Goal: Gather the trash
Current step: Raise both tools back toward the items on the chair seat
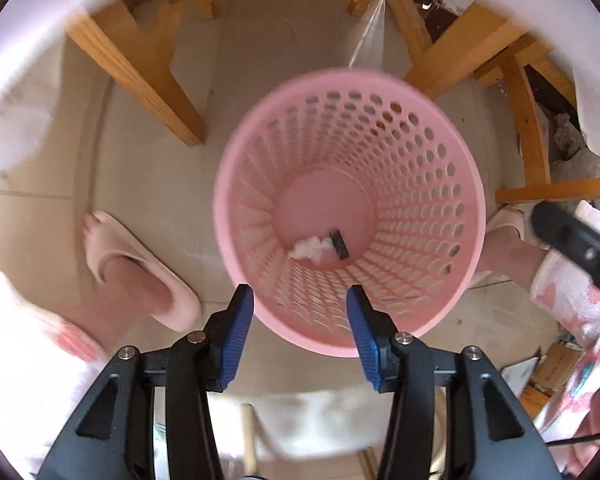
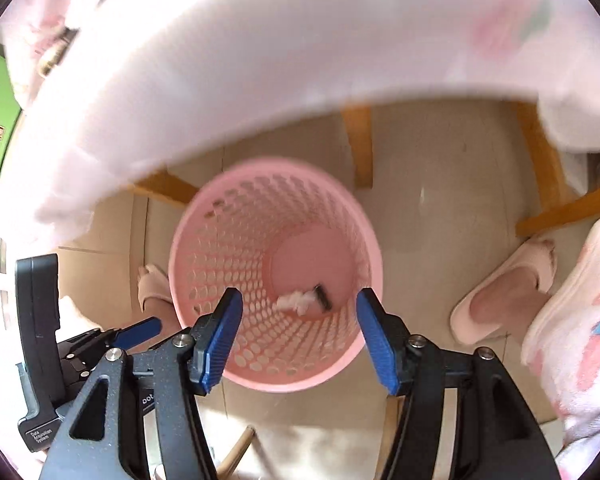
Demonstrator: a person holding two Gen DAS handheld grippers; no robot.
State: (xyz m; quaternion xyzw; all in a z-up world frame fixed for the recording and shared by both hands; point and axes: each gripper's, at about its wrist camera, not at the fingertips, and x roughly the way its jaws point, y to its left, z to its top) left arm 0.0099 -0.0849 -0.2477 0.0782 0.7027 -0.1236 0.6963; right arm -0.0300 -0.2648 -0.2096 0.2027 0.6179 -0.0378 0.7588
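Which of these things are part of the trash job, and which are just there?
Job: pink basket, white wad and dark piece lying inside it, left tongs, right tongs, both open.
Just there: slippers, wooden legs, white cloth.

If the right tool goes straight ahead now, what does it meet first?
Probably the open mouth of the pink basket: the right tool, open and empty, points inside toward the white wad, though depth is unclear.

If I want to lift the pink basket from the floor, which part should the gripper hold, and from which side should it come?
Probably grip the pink basket by its rim, coming from above, one finger inside and one outside. It stands upright with its mouth open to the cameras, and the body looks too wide for the open left gripper or right gripper. The perforated wall is thin, so the smooth rim band seems firmer.
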